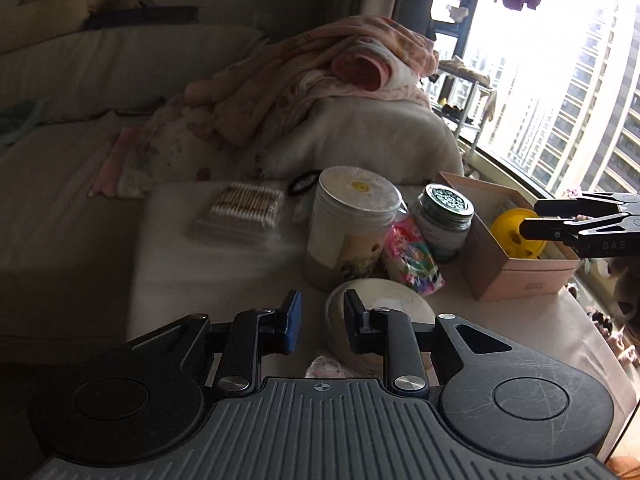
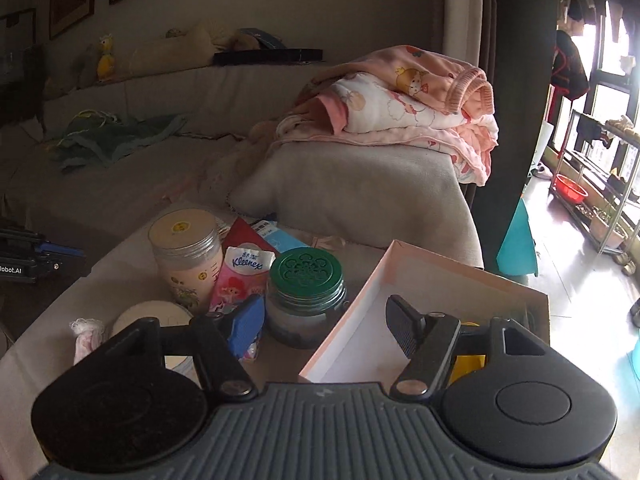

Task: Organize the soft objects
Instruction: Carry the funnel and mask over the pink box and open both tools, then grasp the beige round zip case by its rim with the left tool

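Note:
A pink cardboard box (image 1: 520,276) (image 2: 420,276) stands open at the table's right end with a yellow round toy (image 1: 516,236) (image 2: 472,360) inside. My right gripper (image 1: 530,218) (image 2: 326,326) hangs over the box's near corner, jaws wide apart and empty. A Kleenex tissue pack (image 1: 412,264) (image 2: 244,276) leans between two jars. A small pink-white cloth (image 1: 324,368) (image 2: 86,336) lies by a white round container (image 1: 384,312) (image 2: 152,316). My left gripper (image 1: 324,312) (image 2: 60,252) is low at the table's near-left side, its fingers a narrow gap apart with nothing between.
A tall plastic jar (image 1: 352,224) (image 2: 188,256) and a green-lidded glass jar (image 1: 444,220) (image 2: 306,292) crowd the table's middle. A cotton swab pack (image 1: 244,212) and a black hair tie (image 1: 304,184) lie behind. Pink blankets (image 1: 340,76) (image 2: 400,100) pile on the sofa arm; green cloth (image 2: 112,136) is on the seat.

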{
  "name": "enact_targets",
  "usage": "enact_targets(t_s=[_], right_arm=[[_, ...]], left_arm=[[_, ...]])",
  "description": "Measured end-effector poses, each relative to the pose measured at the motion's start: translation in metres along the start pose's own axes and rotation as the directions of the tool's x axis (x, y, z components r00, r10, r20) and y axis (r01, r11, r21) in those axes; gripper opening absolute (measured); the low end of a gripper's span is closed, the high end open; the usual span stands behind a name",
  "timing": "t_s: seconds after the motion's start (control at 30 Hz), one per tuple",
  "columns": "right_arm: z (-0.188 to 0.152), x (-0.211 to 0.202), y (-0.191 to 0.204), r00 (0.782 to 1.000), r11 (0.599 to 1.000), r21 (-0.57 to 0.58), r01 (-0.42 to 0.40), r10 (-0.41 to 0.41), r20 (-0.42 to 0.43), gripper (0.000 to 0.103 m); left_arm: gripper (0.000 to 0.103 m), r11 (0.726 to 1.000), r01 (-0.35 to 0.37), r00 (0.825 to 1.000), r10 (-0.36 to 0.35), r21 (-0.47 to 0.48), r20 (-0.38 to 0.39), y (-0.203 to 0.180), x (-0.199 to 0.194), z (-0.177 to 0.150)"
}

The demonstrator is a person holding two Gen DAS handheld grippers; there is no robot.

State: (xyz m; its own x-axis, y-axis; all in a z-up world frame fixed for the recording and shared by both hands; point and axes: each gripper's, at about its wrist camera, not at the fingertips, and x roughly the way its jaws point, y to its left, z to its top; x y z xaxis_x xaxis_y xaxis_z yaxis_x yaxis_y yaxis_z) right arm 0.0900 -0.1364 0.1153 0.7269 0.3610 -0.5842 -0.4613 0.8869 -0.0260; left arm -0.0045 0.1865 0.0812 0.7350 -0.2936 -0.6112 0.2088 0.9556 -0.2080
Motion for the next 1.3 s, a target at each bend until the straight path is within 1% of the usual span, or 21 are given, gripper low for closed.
enact_targets(t_s=[0.07, 0.1, 0.17, 0.23, 0.27, 0.3, 0.37, 0.4, 0.5, 0.57, 0.63, 0.7, 0.77, 0.9, 0.97, 1.0, 1.03, 1.1, 1.17, 1.23, 1.3], right_arm=[[-0.008, 0.006, 0.021, 0.999, 0.999, -0.033, -0.037, 0.036, -0.02, 0.068], [-0.012, 0.009, 0.029, 0.998, 0.997, -0.048, -0.053, 0.052, -0.032, 0.068], [-0.021, 0.015, 0.047, 0.996, 0.993, -0.091, -0.076, 0.071, -0.061, 0.068], [-0.029, 0.018, 0.058, 0.994, 0.991, -0.107, -0.084, 0.075, -0.08, 0.068], [-0.033, 0.019, 0.061, 0.992, 0.991, -0.096, -0.094, 0.085, -0.091, 0.068], [-0.038, 0.022, 0.064, 0.989, 0.991, -0.071, -0.113, 0.105, -0.108, 0.068], [-0.045, 0.026, 0.066, 0.982, 0.99, -0.024, -0.142, 0.138, -0.128, 0.068], [-0.048, 0.028, 0.068, 0.98, 0.988, 0.002, -0.151, 0.15, -0.133, 0.068], [-0.049, 0.034, 0.071, 0.98, 0.986, 0.055, -0.155, 0.161, -0.117, 0.068], [-0.047, 0.041, 0.074, 0.982, 0.987, 0.059, -0.15, 0.155, -0.106, 0.068], [-0.047, 0.053, 0.078, 0.984, 0.991, 0.052, -0.127, 0.132, -0.12, 0.067], [-0.05, 0.064, 0.08, 0.982, 0.992, 0.058, -0.114, 0.122, -0.144, 0.066], [-0.052, 0.063, 0.081, 0.983, 0.99, 0.075, -0.118, 0.128, -0.13, 0.066], [-0.054, 0.064, 0.081, 0.981, 0.99, 0.073, -0.118, 0.128, -0.143, 0.066], [-0.055, 0.064, 0.08, 0.98, 0.99, 0.077, -0.121, 0.132, -0.148, 0.066], [-0.055, 0.064, 0.079, 0.98, 0.989, 0.078, -0.123, 0.133, -0.149, 0.066], [-0.056, 0.064, 0.079, 0.98, 0.989, 0.08, -0.126, 0.137, -0.148, 0.066], [-0.056, 0.064, 0.079, 0.98, 0.989, 0.076, -0.128, 0.138, -0.145, 0.064], [-0.057, 0.064, 0.08, 0.98, 0.989, 0.065, -0.13, 0.138, -0.141, 0.062], [-0.058, 0.062, 0.08, 0.981, 0.989, 0.059, -0.132, 0.139, -0.138, 0.06], [-0.059, 0.062, 0.079, 0.98, 0.989, 0.056, -0.135, 0.141, -0.14, 0.059]], left_arm=[[0.026, 0.999, 0.033, 0.999, -0.032, 0.031, -0.029, -0.007, 0.004, -0.011], [0.026, 0.998, 0.039, 0.999, -0.037, 0.044, -0.039, -0.01, 0.006, -0.016], [0.026, 0.998, 0.049, 0.998, -0.048, 0.028, -0.038, -0.008, 0.013, -0.017], [0.026, 0.996, 0.082, 0.996, -0.083, -0.047, -0.013, 0.0, 0.021, -0.014], [0.026, 0.992, 0.095, 0.995, -0.095, -0.083, 0.002, 0.005, 0.024, -0.011], [0.026, 0.985, 0.108, 0.994, -0.107, -0.136, 0.02, 0.012, 0.029, -0.011], [0.026, 0.972, 0.123, 0.992, -0.12, -0.199, 0.026, 0.022, 0.04, -0.005], [0.026, 0.966, 0.132, 0.991, -0.13, -0.222, 0.024, 0.025, 0.044, -0.004], [0.026, 0.936, 0.197, 0.979, -0.202, -0.292, 0.015, 0.033, 0.056, -0.004], [0.026, 0.922, 0.224, 0.973, -0.232, -0.317, 0.013, 0.036, 0.059, -0.004], [0.026, 0.926, 0.231, 0.969, -0.245, -0.297, -0.01, 0.036, 0.064, -0.004], [0.026, 0.94, 0.214, 0.972, -0.233, -0.265, -0.042, 0.035, 0.071, -0.003], [0.027, 0.943, 0.201, 0.973, -0.223, -0.264, -0.056, 0.038, 0.076, -0.001], [0.035, 0.919, 0.232, 0.96, -0.269, -0.32, -0.074, 0.051, 0.094, 0.006], [0.042, 0.901, 0.273, 0.944, -0.319, -0.336, -0.087, 0.053, 0.103, 0.008], [0.046, 0.897, 0.288, 0.935, -0.338, -0.336, -0.103, 0.053, 0.108, 0.008], [0.052, 0.892, 0.304, 0.926, -0.359, -0.334, -0.115, 0.051, 0.111, 0.008], [0.059, 0.896, 0.315, 0.919, -0.371, -0.314, -0.136, 0.044, 0.114, 0.007], [0.07, 0.909, 0.32, 0.915, -0.37, -0.268, -0.159, 0.034, 0.114, 0.008], [0.076, 0.918, 0.321, 0.918, -0.362, -0.232, -0.16, 0.026, 0.109, 0.009], [0.079, 0.92, 0.323, 0.921, -0.359, -0.221, -0.149, 0.02, 0.1, 0.012]])
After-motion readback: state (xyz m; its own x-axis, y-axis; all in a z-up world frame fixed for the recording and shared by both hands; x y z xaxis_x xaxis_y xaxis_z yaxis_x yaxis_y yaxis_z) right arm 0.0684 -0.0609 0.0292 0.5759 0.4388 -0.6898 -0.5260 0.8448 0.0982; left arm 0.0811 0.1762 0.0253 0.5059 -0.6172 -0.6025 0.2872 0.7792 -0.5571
